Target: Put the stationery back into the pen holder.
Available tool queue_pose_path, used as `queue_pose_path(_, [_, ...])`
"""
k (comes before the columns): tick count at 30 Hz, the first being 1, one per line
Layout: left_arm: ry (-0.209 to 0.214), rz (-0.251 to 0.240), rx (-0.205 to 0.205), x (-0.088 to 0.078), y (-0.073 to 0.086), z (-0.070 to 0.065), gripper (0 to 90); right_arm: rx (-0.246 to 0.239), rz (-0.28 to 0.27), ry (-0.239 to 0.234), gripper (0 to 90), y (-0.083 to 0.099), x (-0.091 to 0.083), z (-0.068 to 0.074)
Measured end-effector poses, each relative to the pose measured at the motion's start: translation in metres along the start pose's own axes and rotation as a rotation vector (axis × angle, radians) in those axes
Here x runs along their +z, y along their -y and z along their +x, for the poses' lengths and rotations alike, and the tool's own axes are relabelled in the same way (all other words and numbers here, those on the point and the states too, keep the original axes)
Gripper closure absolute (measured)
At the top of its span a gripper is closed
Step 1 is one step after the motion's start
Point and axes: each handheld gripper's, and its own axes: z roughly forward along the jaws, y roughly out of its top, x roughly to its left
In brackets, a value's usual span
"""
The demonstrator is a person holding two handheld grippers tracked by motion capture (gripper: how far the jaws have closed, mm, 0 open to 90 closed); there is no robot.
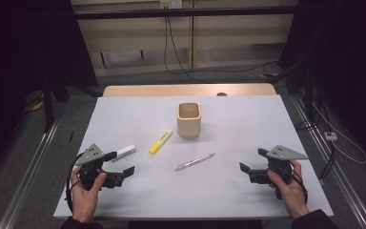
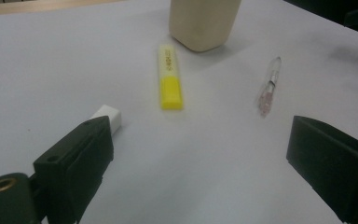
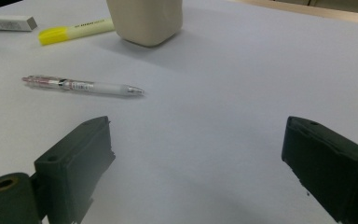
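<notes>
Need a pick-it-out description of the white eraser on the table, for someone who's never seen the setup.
Start at the beige cup near the table's far middle. Three small items lie in a row in front of it; the eraser is the one nearest the left gripper. It is a short white block, unlike the yellow highlighter and the clear pen.

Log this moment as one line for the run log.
left gripper: open, by eraser | right gripper: open, holds nothing | highlighter, pen: flat on table | cup: upright

On the tabletop [image 1: 248, 191], the cup [image 1: 189, 119] sits at 12 o'clock; highlighter [image 1: 160, 141], eraser [image 1: 124, 152] toward 9; pen [image 1: 195, 161] at centre.
</notes>
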Motion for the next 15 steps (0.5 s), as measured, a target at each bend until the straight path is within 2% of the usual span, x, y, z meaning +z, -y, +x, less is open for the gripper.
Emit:
queue_pose_path(3, [0.017,0.027,0.013,0.002,-0.004,0.004,7.0,-0.002,0.002,-0.001,8.0,0.0,0.0,0.0])
queue_pose_path(5, [0.008,0.043,0.025,0.001,-0.006,0.008,7.0,-0.001,0.003,-0.002,8.0,0.0,0.001,0.0])
queue_pose_path(9, [0.023,0.075,0.004,0.001,-0.011,0.017,7.0,-0.007,0.004,-0.007,8.0,0.0,0.002,0.0])
queue_pose_path(14, [0.031,0.151,0.028,0.014,-0.017,0.025,8.3,-0.01,0.009,-0.011,7.8,0.0,0.002,0.001])
queue_pose_path(15, [0.023,0.164,0.042,0.017,-0.019,0.026,8.1,-0.013,0.01,-0.013,7.8,0.0,0.002,0.001])
